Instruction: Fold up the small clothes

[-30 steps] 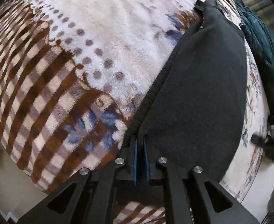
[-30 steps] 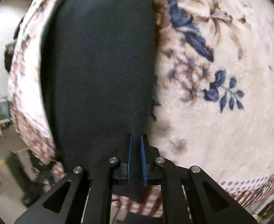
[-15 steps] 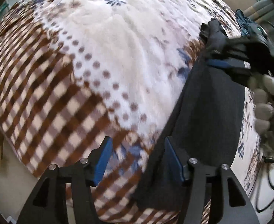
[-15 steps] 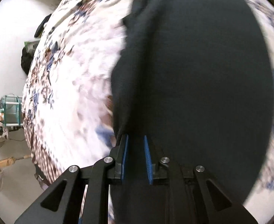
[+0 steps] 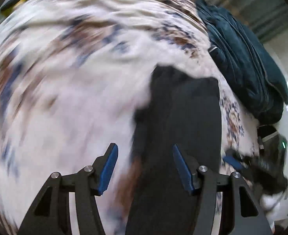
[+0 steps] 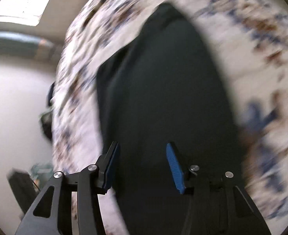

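Garment (image 5: pixel 183 121) now lies released on the blanket (image 5: pixel 75 78); left gripper (image 5: pixel 144 168) and right gripper (image 6: pixel 142 168), jaws just opened wide, hold nothing; this fold looks finished.

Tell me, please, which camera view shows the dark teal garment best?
The left wrist view: the dark teal garment lies bunched at the flowered blanket's far right edge, fairly sharp. The right wrist view does not show it.

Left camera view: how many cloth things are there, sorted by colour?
Black: 1, the garment lying flat.
Teal: 1, the bundle at the blanket's edge.
White floral: 1, the blanket underneath.
Total: 3
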Available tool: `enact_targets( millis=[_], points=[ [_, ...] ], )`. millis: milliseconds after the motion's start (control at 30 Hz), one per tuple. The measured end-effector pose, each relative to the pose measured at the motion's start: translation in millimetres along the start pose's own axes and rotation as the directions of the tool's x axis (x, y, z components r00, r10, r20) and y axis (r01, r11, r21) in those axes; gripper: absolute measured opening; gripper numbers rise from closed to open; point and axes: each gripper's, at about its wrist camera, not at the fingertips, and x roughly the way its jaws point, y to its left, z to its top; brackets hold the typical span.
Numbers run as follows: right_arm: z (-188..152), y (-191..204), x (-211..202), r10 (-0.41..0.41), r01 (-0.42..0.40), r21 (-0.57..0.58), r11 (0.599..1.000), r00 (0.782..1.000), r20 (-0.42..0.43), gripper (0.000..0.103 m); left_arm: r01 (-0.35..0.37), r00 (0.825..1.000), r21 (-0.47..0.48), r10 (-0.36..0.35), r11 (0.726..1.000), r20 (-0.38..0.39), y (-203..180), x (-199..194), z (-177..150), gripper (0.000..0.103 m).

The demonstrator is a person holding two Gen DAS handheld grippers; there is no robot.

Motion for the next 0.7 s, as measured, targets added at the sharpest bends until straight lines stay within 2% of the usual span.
enact_targets(
  millis=[33, 133, 200, 233, 300, 333, 400, 467, 567, 700],
  points=[
    [9, -9, -3, -0.014, 0.014, 0.017, 1.000, 1.000, 0.014, 0.052, 0.002, 1.000, 0.020, -0.002, 1.000, -0.021, -6, 22, 26, 0.056],
    [31, -35, -3, -0.052, 0.049, 0.075, 0.996, 0.998, 0.040, 0.052, -0.036, 0.996, 0.070, 0.041, 0.997, -0.074, -16, 76, 72, 0.056],
    [45, -40, 5, -0.063, 0.061, 0.077, 0.995, 0.998, 0.028, 0.052, -0.034, 0.993, 0.092, 0.045, 0.995, -0.113, -21, 107, 90, 0.056],
    [49, -44, 7, -0.078, 0.076, 0.072, 0.994, 0.997, 0.026, 0.052, -0.034, 0.991, 0.107, 0.047, 0.994, -0.121, -22, 113, 91, 0.048],
    [53, -48, 14, -0.099, 0.098, 0.051, 0.994, 0.995, 0.008, 0.052, -0.035, 0.996, 0.168, 0.049, 0.985, -0.080, -28, 115, 92, 0.012],
    [53, -46, 22, -0.111, 0.111, 0.047, 0.993, 0.994, 0.003, 0.052, -0.049, 0.997, 0.194, 0.060, 0.980, -0.053, -29, 112, 92, 0.010],
    [56, -47, 29, -0.116, 0.116, 0.046, 0.992, 0.993, -0.006, 0.052, -0.028, 0.999, 0.180, 0.032, 0.983, -0.022, -23, 101, 89, 0.009],
    [55, -48, 36, -0.134, 0.134, 0.050, 0.990, 0.991, -0.008, 0.052, -0.040, 0.999, 0.150, 0.042, 0.988, -0.005, -11, 103, 93, 0.008],
    [53, -50, 41, -0.135, 0.135, 0.053, 0.989, 0.991, -0.015, 0.052, -0.034, 0.999, 0.080, 0.035, 0.996, -0.019, 12, 105, 98, 0.008],
    [51, -45, 45, -0.137, 0.138, 0.042, 0.990, 0.990, -0.022, 0.052, 0.018, 0.999, 0.063, -0.015, 0.998, -0.048, 14, 108, 103, 0.009]
  ],
)
